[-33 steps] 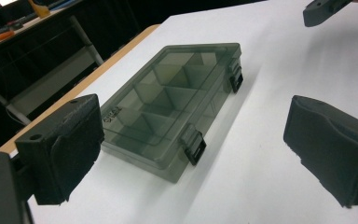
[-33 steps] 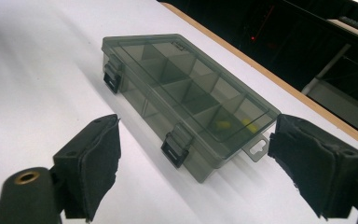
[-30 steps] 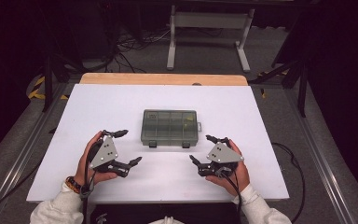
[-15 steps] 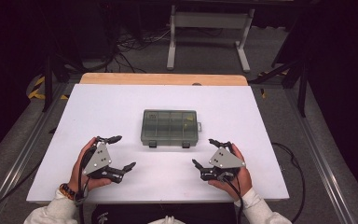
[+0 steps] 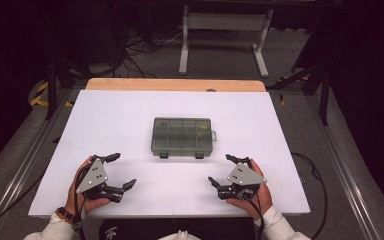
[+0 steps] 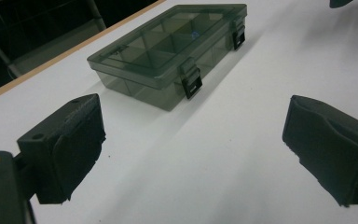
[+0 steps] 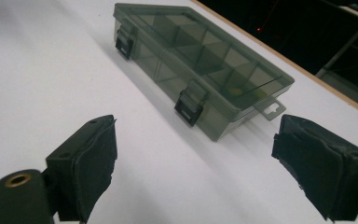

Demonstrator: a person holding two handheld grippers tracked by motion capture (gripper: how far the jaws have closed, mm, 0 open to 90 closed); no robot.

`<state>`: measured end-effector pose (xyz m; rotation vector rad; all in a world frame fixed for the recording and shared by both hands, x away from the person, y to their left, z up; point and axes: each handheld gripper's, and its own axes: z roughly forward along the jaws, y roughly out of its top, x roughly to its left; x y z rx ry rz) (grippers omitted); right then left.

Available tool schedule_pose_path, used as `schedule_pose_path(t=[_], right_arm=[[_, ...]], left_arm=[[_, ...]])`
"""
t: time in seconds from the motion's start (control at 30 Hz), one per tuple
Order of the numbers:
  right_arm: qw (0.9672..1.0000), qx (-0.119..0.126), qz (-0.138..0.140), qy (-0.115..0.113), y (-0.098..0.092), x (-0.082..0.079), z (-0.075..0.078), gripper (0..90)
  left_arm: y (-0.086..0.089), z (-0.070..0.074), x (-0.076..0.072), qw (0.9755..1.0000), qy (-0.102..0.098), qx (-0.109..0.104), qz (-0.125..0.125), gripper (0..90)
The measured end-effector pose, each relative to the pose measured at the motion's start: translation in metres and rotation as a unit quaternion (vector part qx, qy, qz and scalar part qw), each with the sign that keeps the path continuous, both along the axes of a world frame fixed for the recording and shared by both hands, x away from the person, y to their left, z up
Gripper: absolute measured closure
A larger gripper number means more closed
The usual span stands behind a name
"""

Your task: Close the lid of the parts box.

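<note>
Your two claws have drawn back toward you from the compartment box (image 5: 182, 136), which sits shut in the middle of the white bench (image 5: 105, 120), both front latches (image 6: 192, 84) fastened. A second ago your left claw (image 5: 119, 171) was nearer the box's front left corner; now it sits lower and farther out on that side, released, jaws spread wide with nothing between them. Your right claw (image 5: 223, 170) has slid back too, off the box's front right corner, also released and empty. The box itself has not moved. My read is that you are settling at a start stance, so work on the latches has not begun; each claw faces a latch on its own side.
</note>
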<state>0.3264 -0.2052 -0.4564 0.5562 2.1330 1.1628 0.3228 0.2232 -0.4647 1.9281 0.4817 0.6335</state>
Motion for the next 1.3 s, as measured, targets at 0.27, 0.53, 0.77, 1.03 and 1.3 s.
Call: schedule_pose_path(t=[0.27, 0.53, 0.77, 1.03, 1.3], right_arm=[[0.9999, 0.011, 0.005, -0.007, 0.0, -0.0016, -0.0005, 13.3], [0.9999, 0.007, 0.003, -0.007, 0.0025, -0.0019, 0.0001, 13.4], [0.9999, 0.009, 0.0, -0.008, 0.0019, -0.0023, 0.0004, 13.4], [0.9999, 0.012, -0.002, -0.01, 0.0002, -0.0016, 0.0008, 13.6], [0.9999, 0.01, -0.002, -0.01, -0.0003, -0.0009, 0.0, 14.2]], left_arm=[[0.0032, 0.0009, -0.0006, 1.0, -0.004, 0.004, 0.005, 6.3], [0.0032, -0.0007, -0.0011, 1.0, -0.004, 0.005, 0.001, 6.3], [0.0033, -0.0003, 0.0001, 1.0, -0.005, 0.005, 0.001, 6.2], [0.0025, -0.0015, 0.0018, 1.0, -0.001, 0.009, 0.002, 6.2], [0.0026, -0.0022, 0.0044, 1.0, 0.004, 0.007, 0.003, 6.2]])
